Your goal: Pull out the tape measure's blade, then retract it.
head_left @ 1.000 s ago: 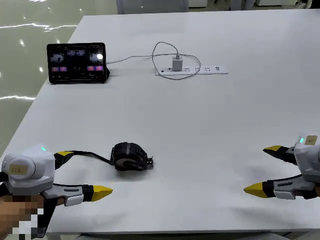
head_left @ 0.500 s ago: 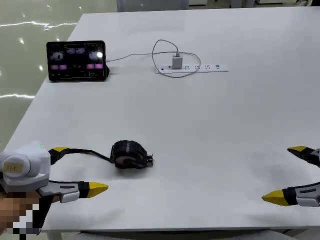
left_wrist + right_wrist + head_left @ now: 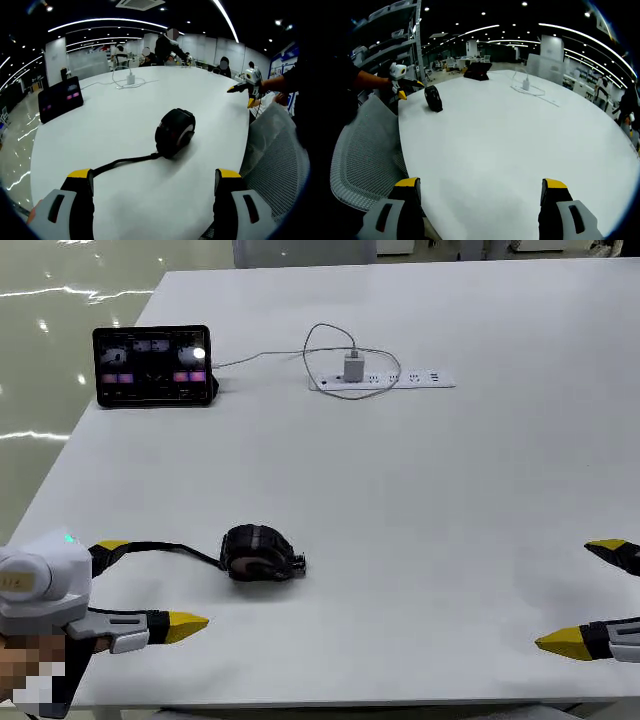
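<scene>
tape measure [image 3: 258, 553] front-left on tabletop [image 3: 430, 480], hook end right, strap [image 3: 170, 548] trailing left | left gripper [image 3: 152, 583] fingers spread, empty | right gripper [image 3: 580, 593] likewise, well apart | right gripper view: mesh chair [image 3: 362, 150]

Bare table [image 3: 430, 490] centre, tape measure [image 3: 258, 553] front-left

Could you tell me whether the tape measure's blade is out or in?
In: no blade extends from the tape measure, only its strap.
</scene>
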Demonstrator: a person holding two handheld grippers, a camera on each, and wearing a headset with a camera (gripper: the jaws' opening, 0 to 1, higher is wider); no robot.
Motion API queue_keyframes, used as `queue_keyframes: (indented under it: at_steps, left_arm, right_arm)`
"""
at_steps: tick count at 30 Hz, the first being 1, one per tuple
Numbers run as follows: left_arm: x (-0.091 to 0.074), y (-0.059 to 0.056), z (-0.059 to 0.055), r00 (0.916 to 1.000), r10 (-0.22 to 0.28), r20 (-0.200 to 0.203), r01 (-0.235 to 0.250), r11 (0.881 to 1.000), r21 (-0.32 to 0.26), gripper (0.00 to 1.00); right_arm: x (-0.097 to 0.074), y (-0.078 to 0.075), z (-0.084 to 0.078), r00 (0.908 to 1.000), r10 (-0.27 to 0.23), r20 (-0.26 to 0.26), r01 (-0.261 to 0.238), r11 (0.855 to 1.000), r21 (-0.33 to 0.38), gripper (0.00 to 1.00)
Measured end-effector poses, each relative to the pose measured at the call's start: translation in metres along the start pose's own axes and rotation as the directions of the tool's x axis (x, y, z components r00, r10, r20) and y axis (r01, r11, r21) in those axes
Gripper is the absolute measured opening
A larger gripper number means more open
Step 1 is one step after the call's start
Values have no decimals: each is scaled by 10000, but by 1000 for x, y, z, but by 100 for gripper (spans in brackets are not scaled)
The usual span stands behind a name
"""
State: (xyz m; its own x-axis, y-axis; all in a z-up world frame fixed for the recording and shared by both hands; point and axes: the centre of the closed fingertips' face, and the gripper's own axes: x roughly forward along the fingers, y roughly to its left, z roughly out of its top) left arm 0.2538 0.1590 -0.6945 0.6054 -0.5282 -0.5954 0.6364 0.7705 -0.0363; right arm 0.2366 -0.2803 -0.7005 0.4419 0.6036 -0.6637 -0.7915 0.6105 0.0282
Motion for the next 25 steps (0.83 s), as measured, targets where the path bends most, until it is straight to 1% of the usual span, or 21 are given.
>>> queue_keyframes:
  at_steps: [10,12,13,14,16,18,19,25]
  left_arm:
    - [-2,3,1,10000,-4,-58,4,10000,38,99]
    - [-2,1,-2,9997,-138,-197,137,9999,-30,97]
    - [-2,1,-2,9998,-115,-186,115,9999,10,96]
    - [-1,2,-1,9999,-37,-105,38,9999,98,99]
    - [-2,0,-3,9997,-153,-181,153,9999,15,99]
    - [-2,2,-4,9997,-72,-217,75,9999,149,99]
    - [-2,1,-5,9997,-122,-232,123,9999,79,99]
    - [-4,4,-5,9997,-37,-226,39,9999,97,99]
  right_arm:
    - [2,2,-1,9999,-57,-95,56,9999,-103,99]
    - [2,2,-1,9999,-55,-101,54,9999,-97,99]
    - [2,2,-1,9999,-52,-105,51,9999,-108,99]
    - [2,2,-1,9999,-51,-103,50,9999,-117,99]
    - [2,2,0,10000,-41,-80,40,9999,-96,99]
    - [2,2,0,10000,-46,-83,45,9999,-99,99]
    - [2,3,0,10000,-33,-90,32,10000,-92,99]
    - [2,3,1,10000,-25,-96,25,10000,-81,99]
